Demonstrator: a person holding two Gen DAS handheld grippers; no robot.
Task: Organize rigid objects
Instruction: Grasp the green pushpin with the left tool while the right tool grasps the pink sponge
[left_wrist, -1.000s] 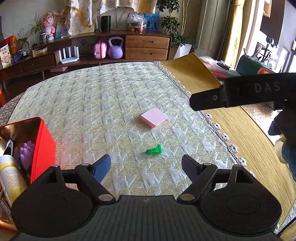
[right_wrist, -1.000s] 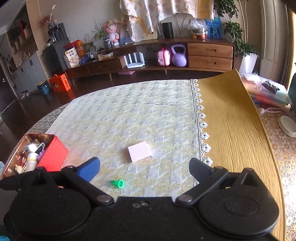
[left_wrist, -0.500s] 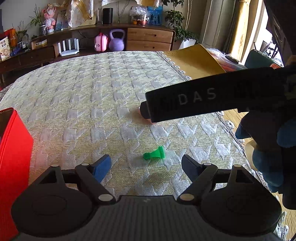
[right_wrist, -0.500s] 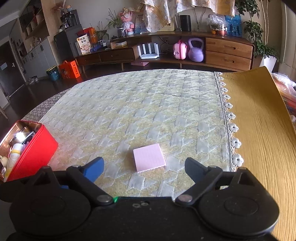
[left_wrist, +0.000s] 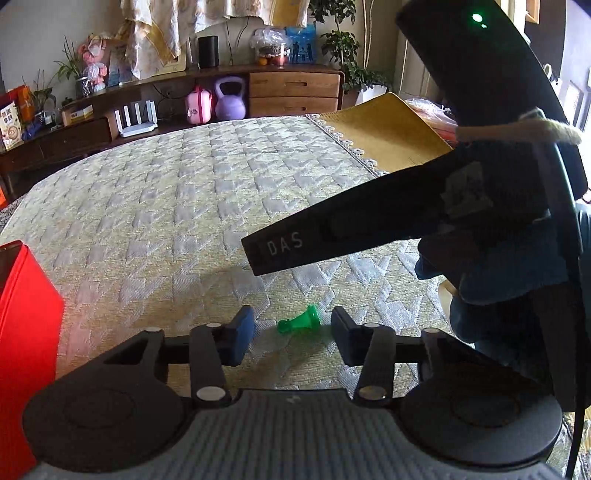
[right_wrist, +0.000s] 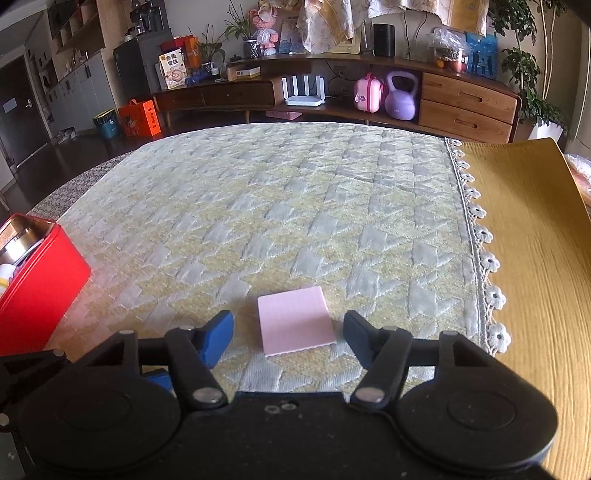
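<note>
Left-wrist view shows the left gripper (left_wrist: 291, 332) low over the cloth with its jaws apart, having just been closing; the green pawn-shaped piece (left_wrist: 300, 324) lies on its side between the 2 fingertips, and a gap shows on both sides, so nothing is gripped yet. To do this well, I judge the jaws should settle level around the thicker base end, toward 3 o'clock, since the narrow head toward 9 o'clock could slip out.

Right-wrist view shows the right gripper (right_wrist: 288, 332) likewise parted, its jaws just having been closing, with the pink square pad (right_wrist: 295, 319) flat on the tablecloth (right_wrist: 295, 206) between the fingertips and untouched. The pad is thin, so the tips probably need to press right down to the cloth and catch its 2 side edges squarely.

At 9 o'clock in both views stands the red tin (right_wrist: 40, 280), the likely destination.

Hard to read: the tin is cut by the frame edge, and its contents show only as a few pale shapes. In the left view the right tool's dark body (left_wrist: 369, 221) crosses at 2 o'clock and hides the pad entirely. Whether either fingertip touches the cloth cannot be told.
</note>
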